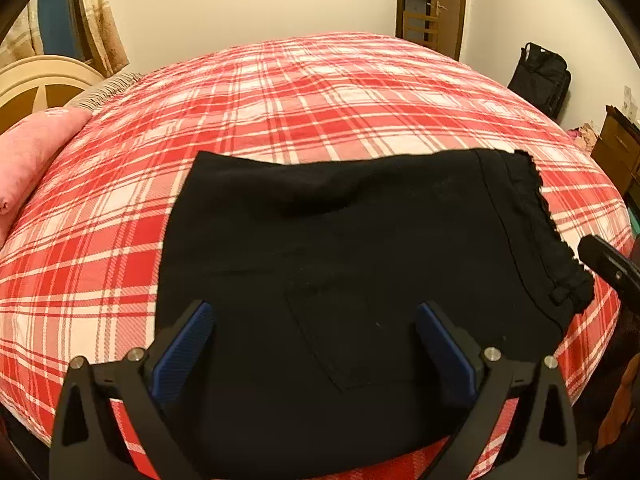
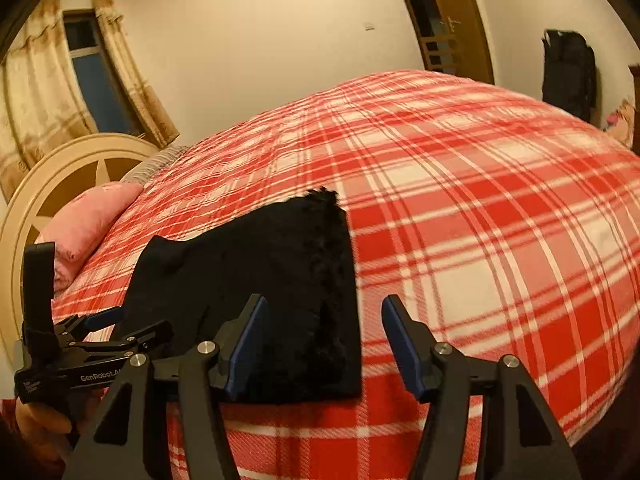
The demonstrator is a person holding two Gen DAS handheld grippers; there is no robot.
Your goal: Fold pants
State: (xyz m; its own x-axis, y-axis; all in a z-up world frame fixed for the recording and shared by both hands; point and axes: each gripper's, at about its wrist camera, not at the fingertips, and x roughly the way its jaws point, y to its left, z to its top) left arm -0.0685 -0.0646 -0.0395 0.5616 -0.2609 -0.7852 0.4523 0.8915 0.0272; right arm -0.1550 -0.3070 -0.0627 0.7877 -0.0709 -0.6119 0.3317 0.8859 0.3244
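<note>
Black pants (image 1: 340, 264) lie folded into a compact rectangle on the red and white plaid bed (image 1: 280, 92), near its front edge. A back pocket faces up and the ruffled waistband runs along the right side. My left gripper (image 1: 316, 320) is open and empty, its blue-padded fingers spread above the pants' near part. In the right wrist view the pants (image 2: 272, 292) show with the ruffled edge to the right. My right gripper (image 2: 322, 320) is open and empty over that edge. The left gripper's body (image 2: 80, 344) shows at the left.
A pink pillow (image 1: 28, 152) and a cream headboard (image 1: 36, 80) are at the bed's left end. A black bag (image 1: 540, 76) leans on the far wall beside a door. A wooden dresser (image 1: 620, 148) stands at the right. Curtains hang at the left.
</note>
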